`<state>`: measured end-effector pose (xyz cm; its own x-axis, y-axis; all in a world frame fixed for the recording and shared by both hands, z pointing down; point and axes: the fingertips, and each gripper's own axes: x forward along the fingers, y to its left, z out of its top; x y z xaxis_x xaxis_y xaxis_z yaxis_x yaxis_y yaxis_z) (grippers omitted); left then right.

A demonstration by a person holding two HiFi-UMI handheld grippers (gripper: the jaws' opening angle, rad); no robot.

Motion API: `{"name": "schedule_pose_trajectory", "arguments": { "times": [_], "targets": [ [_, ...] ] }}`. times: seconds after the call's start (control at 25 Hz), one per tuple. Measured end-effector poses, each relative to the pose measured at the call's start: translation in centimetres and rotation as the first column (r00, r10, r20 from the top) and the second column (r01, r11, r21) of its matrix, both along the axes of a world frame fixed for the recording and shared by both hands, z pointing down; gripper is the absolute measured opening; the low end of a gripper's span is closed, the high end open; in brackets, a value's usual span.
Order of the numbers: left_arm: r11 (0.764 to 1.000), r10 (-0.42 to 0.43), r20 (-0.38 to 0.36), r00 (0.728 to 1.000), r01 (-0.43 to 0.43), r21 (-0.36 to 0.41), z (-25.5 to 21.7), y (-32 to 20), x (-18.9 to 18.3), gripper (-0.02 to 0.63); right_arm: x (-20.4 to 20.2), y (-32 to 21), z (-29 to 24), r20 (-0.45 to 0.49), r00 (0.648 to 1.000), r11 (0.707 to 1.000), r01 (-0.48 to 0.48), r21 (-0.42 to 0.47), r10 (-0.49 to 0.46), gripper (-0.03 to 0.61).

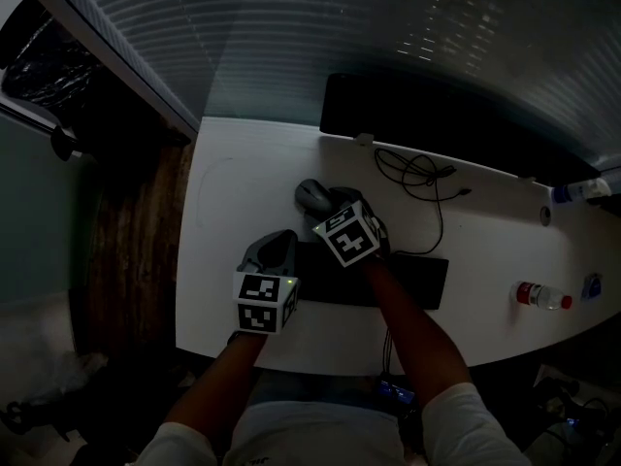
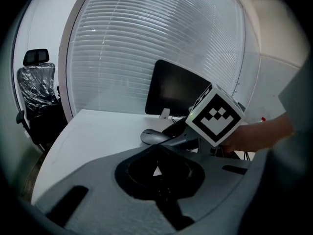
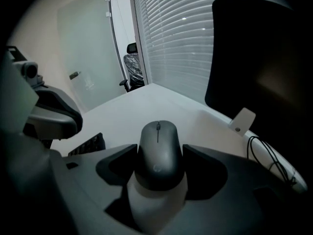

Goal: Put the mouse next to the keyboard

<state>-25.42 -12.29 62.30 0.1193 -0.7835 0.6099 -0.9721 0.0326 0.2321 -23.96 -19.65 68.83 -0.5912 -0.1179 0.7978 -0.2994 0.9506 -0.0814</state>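
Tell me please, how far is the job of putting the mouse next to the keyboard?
Done: the right gripper is at the mouse, which lies on the desk between its open jaws. In hand: the grasp, though no firm grip shows yet. Left: carry it and set it beside the keyboard. The left gripper is shut and empty.

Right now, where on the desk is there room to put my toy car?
Bare desk left of the mouse, out to its edge, is free; so is the stretch between keyboard and bottle. It's crowded around the cables.
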Motion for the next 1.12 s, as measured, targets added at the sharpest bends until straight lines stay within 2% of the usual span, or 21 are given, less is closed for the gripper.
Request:
{"name": "schedule_pose_trajectory", "arguments": {
  "times": [0.36, 0.56, 1.12],
  "targets": [
    [1.0, -0.004, 0.012, 1.0, 0.004, 0.018, -2.0, 0.6, 0.3, 0.005, 1.1, 1.0, -4.9, 0.076, 0.995, 0.997, -0.07, -0.016, 0.071, 0.295],
    [1.0, -0.007, 0.003, 1.0, 0.007, 0.016, -3.3, 2.6, 1.1, 0.005, 3.6, 2.1, -7.4, 0.105, 0.987, 0.993, -0.12, 0.005, 0.119, 0.295],
    [0.997, 0.007, -0.007, 1.0, -0.006, 0.081, -7.1, 6.3, 6.0, 0.005, 10.4, 6.9, -13.4, 0.162, 0.96, 0.973, -0.231, 0.009, 0.227, 0.295]
  ]
}}
